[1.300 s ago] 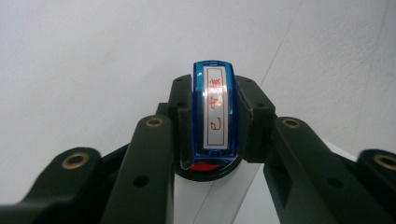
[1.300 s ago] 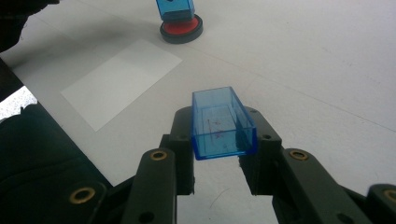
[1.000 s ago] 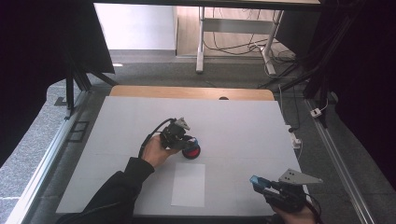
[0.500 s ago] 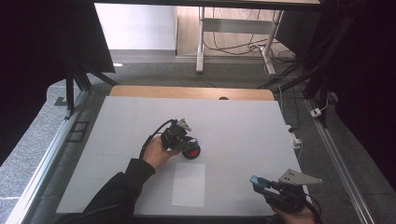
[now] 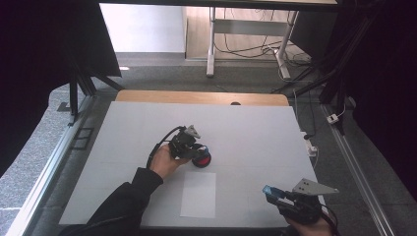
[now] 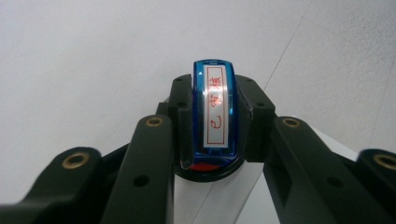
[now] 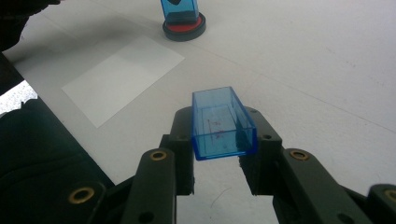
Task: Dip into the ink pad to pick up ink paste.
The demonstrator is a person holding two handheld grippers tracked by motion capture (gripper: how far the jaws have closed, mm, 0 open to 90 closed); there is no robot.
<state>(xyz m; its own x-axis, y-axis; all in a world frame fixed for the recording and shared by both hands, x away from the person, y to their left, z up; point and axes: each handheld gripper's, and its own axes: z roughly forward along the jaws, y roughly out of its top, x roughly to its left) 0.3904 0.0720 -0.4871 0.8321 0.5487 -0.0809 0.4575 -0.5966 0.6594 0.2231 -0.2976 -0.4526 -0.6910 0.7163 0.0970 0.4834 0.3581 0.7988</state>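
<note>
High view: the left gripper (image 5: 195, 151) fingers squeeze the blue stamp (image 6: 212, 112) onto the red ink pad (image 5: 202, 160), the right gripper (image 5: 275, 194) fingers pinch its blue cap (image 7: 222, 123), and the white paper (image 5: 198, 194) is not stamped yet.

Blue stamp (image 6: 214, 112) upright on red ink pad (image 5: 202, 160); its clear blue cap (image 7: 223, 123) apart.

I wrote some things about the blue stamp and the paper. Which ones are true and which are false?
1. The left gripper holds the blue stamp. True.
2. The stamp stands on the white paper. False: it sits on a round red ink pad, beside the paper.
3. The right gripper holds a clear blue cap. True.
4. The cap covers the stamp. False: the cap is off, held near the table's front corner.
</note>
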